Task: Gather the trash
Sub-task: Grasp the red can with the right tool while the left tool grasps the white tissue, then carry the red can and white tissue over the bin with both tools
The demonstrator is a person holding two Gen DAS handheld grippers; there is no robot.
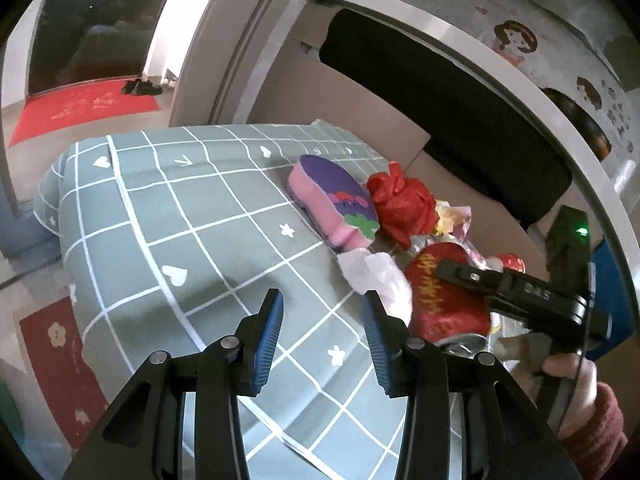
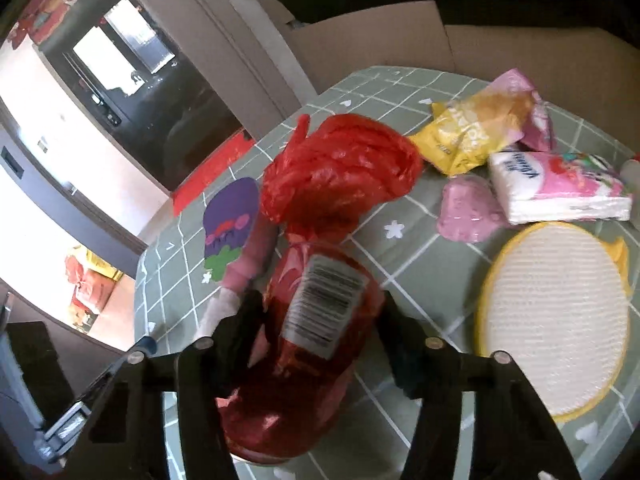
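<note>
A red drink can (image 2: pixel 316 332) with a barcode label sits between the fingers of my right gripper (image 2: pixel 320 304), which is shut on it; the can also shows in the left wrist view (image 1: pixel 444 292) under the right gripper's black body (image 1: pixel 516 292). My left gripper (image 1: pixel 323 320) is open and empty above the green checked tablecloth (image 1: pixel 180 216). A crumpled red plastic bag (image 2: pixel 340 176) lies just beyond the can. A white tissue wad (image 1: pixel 372 272) lies beside the can. A yellow snack wrapper (image 2: pixel 476 132) lies further back.
A pink and purple sponge (image 1: pixel 332 200) lies left of the red bag. A tissue pack (image 2: pixel 560 188), a pink heart-shaped item (image 2: pixel 468 212) and a round yellow-rimmed scrubber (image 2: pixel 556 328) lie at the right. A cardboard box (image 2: pixel 480 52) stands behind the table.
</note>
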